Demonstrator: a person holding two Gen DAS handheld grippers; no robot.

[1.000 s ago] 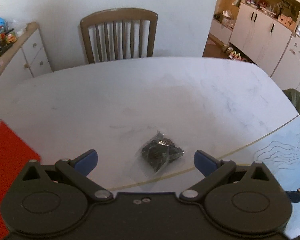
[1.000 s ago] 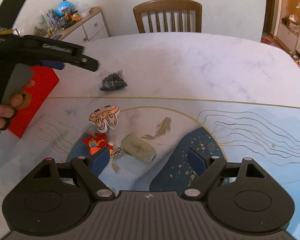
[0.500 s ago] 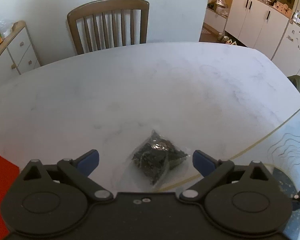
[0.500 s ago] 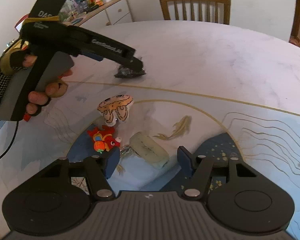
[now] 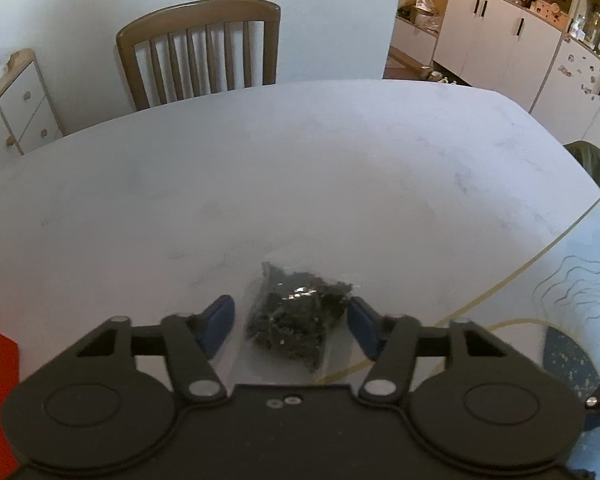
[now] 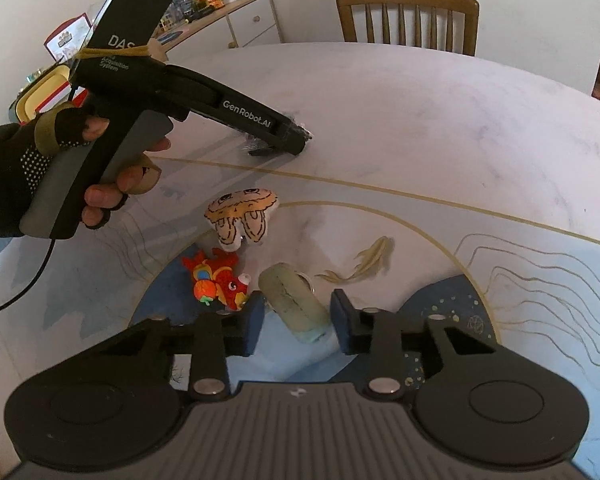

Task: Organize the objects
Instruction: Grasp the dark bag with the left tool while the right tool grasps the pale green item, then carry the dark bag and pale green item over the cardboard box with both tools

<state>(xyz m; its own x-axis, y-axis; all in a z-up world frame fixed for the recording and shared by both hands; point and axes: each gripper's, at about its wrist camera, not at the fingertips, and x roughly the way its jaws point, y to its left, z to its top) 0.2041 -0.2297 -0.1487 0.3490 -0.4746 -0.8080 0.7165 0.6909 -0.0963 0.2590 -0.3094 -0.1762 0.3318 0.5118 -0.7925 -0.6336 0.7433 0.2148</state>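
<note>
Early yet. Left jaws closing around bag (image 5: 296,316), right jaws closing around pale keyring (image 6: 294,300); neither pressing. Plush (image 6: 242,220) at 11, red toy (image 6: 218,280) unsorted.

My left gripper (image 5: 291,322) is closing around a clear bag of dark bits (image 5: 296,314) at lower centre on the marble table (image 5: 300,168); a wooden chair (image 5: 200,48) stands upper left.

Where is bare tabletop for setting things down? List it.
Free: the white marble stretch between the brown wooden chair and the clear bag of dark bits. Crowded: the blue patch holding the cream plush jellyfish, red fish toy and pale green pouch.
</note>
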